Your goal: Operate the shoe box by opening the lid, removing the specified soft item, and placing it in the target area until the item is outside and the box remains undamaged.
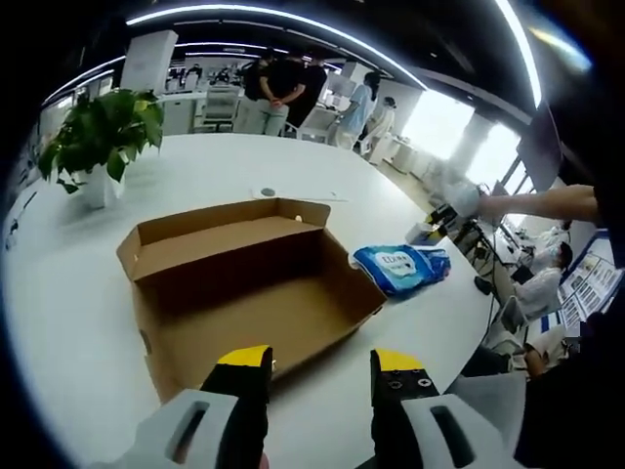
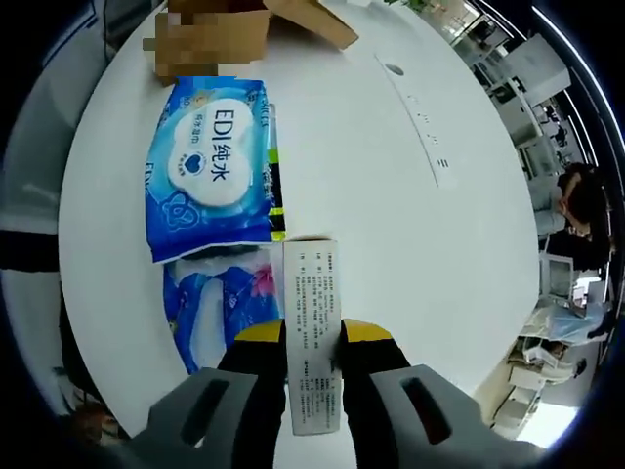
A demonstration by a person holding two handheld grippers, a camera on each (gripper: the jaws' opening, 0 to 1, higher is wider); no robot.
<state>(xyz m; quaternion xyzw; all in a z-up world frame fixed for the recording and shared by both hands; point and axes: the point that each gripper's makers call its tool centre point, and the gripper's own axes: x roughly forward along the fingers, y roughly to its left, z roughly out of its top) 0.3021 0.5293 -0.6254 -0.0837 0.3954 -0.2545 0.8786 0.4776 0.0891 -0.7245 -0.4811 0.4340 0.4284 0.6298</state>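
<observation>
The left gripper [image 1: 322, 376] has two black fingers [image 1: 242, 391], each capped with a yellow tip, rising from pale grey moulded housings with a dark slot cut into each. The right gripper [image 2: 312, 342] is built the same: black fingers [image 2: 262, 366] with yellow tips on light grey bodies with dark slotted openings. No cables, screws or printed markings can be made out on either.

Both views above one white table [image 1: 59, 293]
</observation>
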